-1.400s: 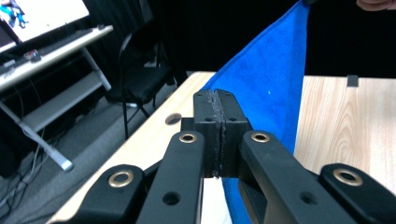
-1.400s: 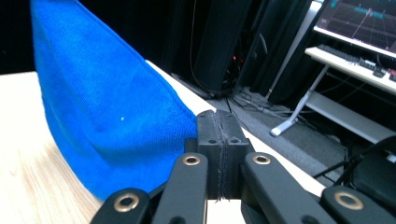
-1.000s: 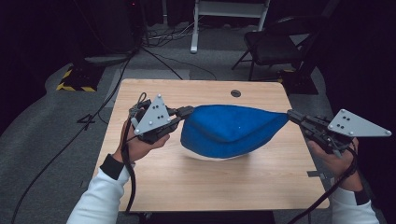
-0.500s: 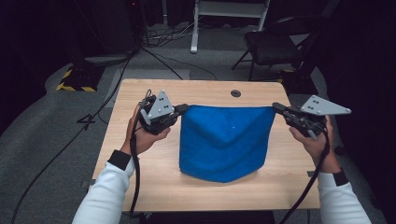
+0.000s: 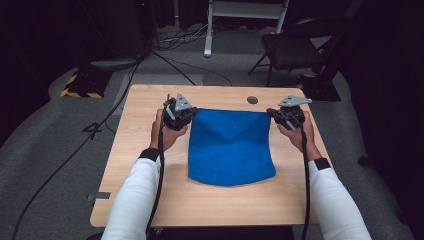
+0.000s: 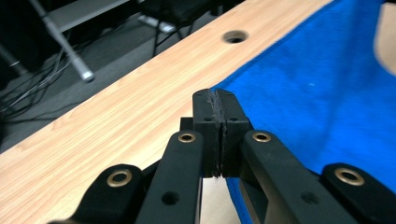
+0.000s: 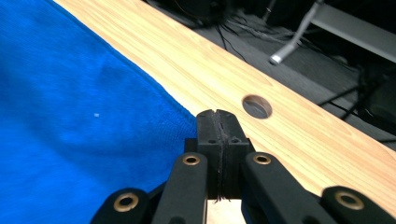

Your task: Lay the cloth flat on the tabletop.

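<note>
A blue cloth (image 5: 230, 147) lies spread on the wooden table (image 5: 150, 200), its far edge pulled straight between my two grippers. My left gripper (image 5: 191, 114) is shut on the cloth's far left corner, and in the left gripper view the shut jaws (image 6: 215, 100) meet the blue cloth (image 6: 322, 88) at their tip. My right gripper (image 5: 270, 113) is shut on the far right corner; the right gripper view shows its jaws (image 7: 217, 119) pressed together at the edge of the cloth (image 7: 70, 116). The near edge of the cloth is rounded and lies loose.
A round cable hole (image 5: 252, 100) sits in the tabletop just beyond the cloth's far edge, also visible as the hole (image 6: 235, 36) and the hole (image 7: 257, 106). Behind the table stand a black chair (image 5: 295, 50) and a white desk frame (image 5: 207, 30), with cables on the floor.
The cloth hung bulging in the air between the grippers; both grippers have carried it farther from the person and lowered it, and it now lies flat on the table.
</note>
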Available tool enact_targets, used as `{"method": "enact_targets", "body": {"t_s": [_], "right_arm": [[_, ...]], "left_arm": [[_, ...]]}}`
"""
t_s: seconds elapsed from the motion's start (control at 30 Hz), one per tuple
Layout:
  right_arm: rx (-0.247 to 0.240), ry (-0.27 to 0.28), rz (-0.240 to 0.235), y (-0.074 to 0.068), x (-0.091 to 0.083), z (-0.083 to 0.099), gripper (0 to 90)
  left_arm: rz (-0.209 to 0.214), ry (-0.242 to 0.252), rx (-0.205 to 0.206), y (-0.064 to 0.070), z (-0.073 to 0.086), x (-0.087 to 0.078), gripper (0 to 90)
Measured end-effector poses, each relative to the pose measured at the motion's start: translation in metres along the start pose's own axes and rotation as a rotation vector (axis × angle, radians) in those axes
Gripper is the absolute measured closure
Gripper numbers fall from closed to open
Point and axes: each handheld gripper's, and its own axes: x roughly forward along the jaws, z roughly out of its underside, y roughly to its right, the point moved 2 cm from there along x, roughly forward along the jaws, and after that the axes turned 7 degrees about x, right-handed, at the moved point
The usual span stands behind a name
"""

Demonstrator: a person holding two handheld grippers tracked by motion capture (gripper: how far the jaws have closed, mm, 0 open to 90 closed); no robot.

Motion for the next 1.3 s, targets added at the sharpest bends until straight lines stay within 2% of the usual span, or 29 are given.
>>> {"method": "enact_targets", "body": {"t_s": [0.03, 0.13, 0.17, 0.2, 0.23, 0.33, 0.43, 0.47, 0.53, 0.57, 0.63, 0.67, 0.7, 0.73, 0.77, 0.8, 0.87, 0.9, 0.93, 0.97, 1.1, 1.13, 1.17, 1.2, 1.3], "right_arm": [[0.015, -0.015, 0.009, 0.003, 0.012, 0.001, 89.8], [0.027, -0.029, 0.020, 0.006, 0.021, 0.002, 89.7], [0.045, -0.042, 0.031, 0.008, 0.030, 0.003, 89.6], [0.044, -0.050, 0.036, 0.009, 0.035, 0.004, 89.5], [0.049, -0.058, 0.040, 0.010, 0.039, 0.005, 89.5], [0.059, -0.080, 0.044, 0.010, 0.051, 0.009, 89.3], [0.061, -0.094, 0.046, 0.009, 0.058, 0.012, 86.8], [0.059, -0.111, 0.067, 0.008, 0.064, 0.014, 82.1], [0.055, -0.118, 0.067, 0.007, 0.066, 0.015, 81.1], [0.055, -0.118, 0.072, 0.005, 0.066, 0.016, 73.2], [0.060, -0.113, 0.066, 0.004, 0.063, 0.016, 69.7], [0.060, -0.113, 0.066, 0.004, 0.063, 0.016, 69.7], [0.058, -0.103, 0.040, 0.003, 0.054, 0.018, 64.8], [0.061, -0.104, 0.017, 0.001, 0.048, 0.020, 64.2], [0.061, -0.104, 0.017, 0.001, 0.048, 0.020, 64.2], [0.036, -0.108, -0.023, -0.002, 0.034, 0.028, 59.4], [0.024, -0.105, -0.095, -0.005, 0.018, 0.038, 56.5], [0.024, -0.105, -0.095, -0.005, 0.018, 0.038, 56.5], [0.016, -0.102, -0.115, -0.007, 0.010, 0.044, 55.1], [-0.004, -0.103, -0.172, -0.014, -0.007, 0.058, 54.4], [-0.038, -0.110, -0.252, -0.031, -0.035, 0.083, 53.5], [-0.038, -0.110, -0.252, -0.031, -0.035, 0.083, 53.5], [-0.056, -0.110, -0.269, -0.039, -0.048, 0.092, 53.0], [-0.049, -0.108, -0.287, -0.042, -0.053, 0.097, 52.2], [-0.072, -0.131, -0.318, -0.050, -0.065, 0.110, 49.9]], "left_arm": [[-0.007, -0.014, -0.002, -0.002, 0.002, 0.006, 88.4], [-0.037, -0.070, 0.000, -0.006, 0.009, 0.021, 88.4], [-0.048, -0.111, -0.002, -0.008, 0.015, 0.030, 88.2], [-0.048, -0.111, -0.002, -0.008, 0.015, 0.030, 87.9], [-0.060, -0.149, 0.001, -0.010, 0.021, 0.038, 87.7], [-0.068, -0.183, -0.017, -0.011, 0.028, 0.047, 86.7], [-0.073, -0.206, -0.015, -0.012, 0.032, 0.052, 84.9], [-0.087, -0.217, -0.028, -0.012, 0.034, 0.055, 77.4], [-0.083, -0.214, -0.040, -0.012, 0.034, 0.056, 76.1], [-0.093, -0.219, -0.046, -0.012, 0.034, 0.056, 67.4], [-0.071, -0.203, -0.073, -0.011, 0.034, 0.050, 59.9], [-0.071, -0.203, -0.073, -0.011, 0.034, 0.050, 55.2], [-0.050, -0.188, -0.067, -0.008, 0.034, 0.041, 48.5], [-0.025, -0.170, -0.066, -0.004, 0.035, 0.035, 43.2], [-0.025, -0.170, -0.066, -0.004, 0.035, 0.035, 41.6], [0.029, -0.157, -0.033, 0.005, 0.039, 0.020, 38.0], [0.075, -0.166, 0.000, 0.017, 0.045, 0.004, 32.3], [0.075, -0.166, 0.000, 0.017, 0.045, 0.004, 29.4], [0.080, -0.165, 0.021, 0.024, 0.048, -0.004, 29.4], [0.093, -0.161, 0.036, 0.031, 0.051, -0.013, 26.0], [0.170, -0.127, 0.062, 0.062, 0.065, -0.053, 23.6], [0.170, -0.127, 0.062, 0.062, 0.065, -0.053, 23.0], [0.180, -0.120, 0.073, 0.072, 0.071, -0.065, 22.9], [0.197, -0.118, 0.066, 0.077, 0.074, -0.070, 22.9], [0.231, -0.143, 0.097, 0.094, 0.086, -0.077, 24.2]]}}
